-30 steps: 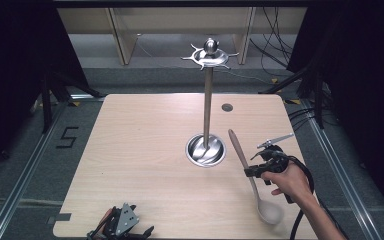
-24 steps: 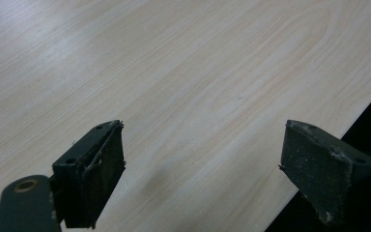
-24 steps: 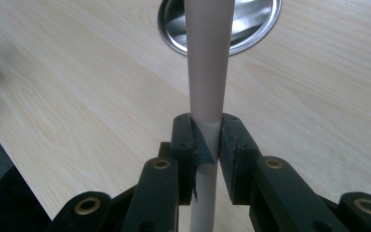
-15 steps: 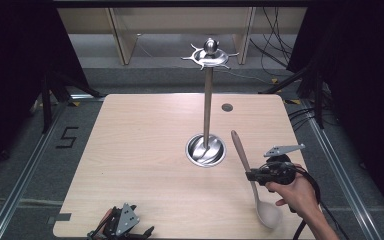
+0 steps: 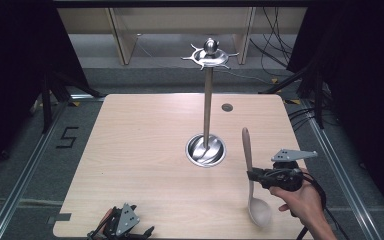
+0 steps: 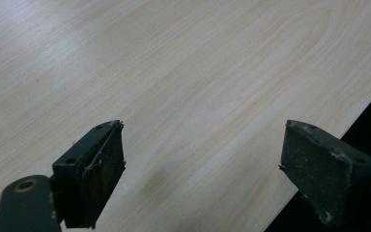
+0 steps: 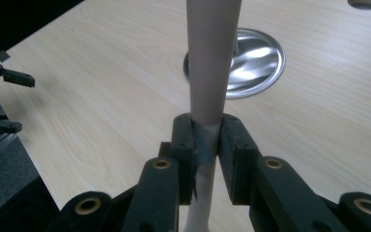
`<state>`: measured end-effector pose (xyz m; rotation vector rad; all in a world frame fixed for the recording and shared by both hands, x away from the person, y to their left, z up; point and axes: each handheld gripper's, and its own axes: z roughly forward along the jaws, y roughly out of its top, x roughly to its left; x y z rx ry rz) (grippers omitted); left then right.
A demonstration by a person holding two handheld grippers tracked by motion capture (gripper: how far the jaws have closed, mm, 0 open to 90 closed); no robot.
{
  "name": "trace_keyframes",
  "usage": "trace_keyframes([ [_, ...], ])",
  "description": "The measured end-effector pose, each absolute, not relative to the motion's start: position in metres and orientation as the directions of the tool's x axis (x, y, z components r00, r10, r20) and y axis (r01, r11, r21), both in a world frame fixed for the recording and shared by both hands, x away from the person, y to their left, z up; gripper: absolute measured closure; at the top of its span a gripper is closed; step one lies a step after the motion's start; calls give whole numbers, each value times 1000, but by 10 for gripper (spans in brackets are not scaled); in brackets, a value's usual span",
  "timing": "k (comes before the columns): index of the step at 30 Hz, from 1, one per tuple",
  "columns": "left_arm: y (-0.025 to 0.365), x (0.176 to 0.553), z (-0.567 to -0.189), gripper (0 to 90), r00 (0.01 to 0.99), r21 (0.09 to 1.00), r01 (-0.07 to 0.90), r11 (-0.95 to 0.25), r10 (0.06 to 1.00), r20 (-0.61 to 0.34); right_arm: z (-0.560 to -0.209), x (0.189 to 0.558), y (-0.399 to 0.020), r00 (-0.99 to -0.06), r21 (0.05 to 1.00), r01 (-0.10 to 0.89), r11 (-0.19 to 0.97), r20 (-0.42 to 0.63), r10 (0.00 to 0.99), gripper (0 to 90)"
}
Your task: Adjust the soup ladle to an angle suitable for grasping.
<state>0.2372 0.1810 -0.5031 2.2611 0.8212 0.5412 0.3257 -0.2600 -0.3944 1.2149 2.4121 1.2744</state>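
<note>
Right claw (image 5: 254,175) clamped on spoon (image 5: 250,172) handle, bowl low near table (image 5: 130,150) front edge. Left claw (image 5: 122,226) lies wide open, empty. Likely carrying step; next probably lift toward hook stand (image 5: 208,107).

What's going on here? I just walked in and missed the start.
A person's hand holds the right gripper, shut on the handle of a wooden spoon, its bowl near the table's front edge. The left gripper lies open on the table's near edge. A metal stand rises at the centre.
</note>
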Motion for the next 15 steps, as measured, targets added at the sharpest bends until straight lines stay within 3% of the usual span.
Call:
trace_keyframes([
  [15,180,237,-505,148,699,711,435,-553,705,121,-394,324,-253,-691,816,503,284,182,700,779],
])
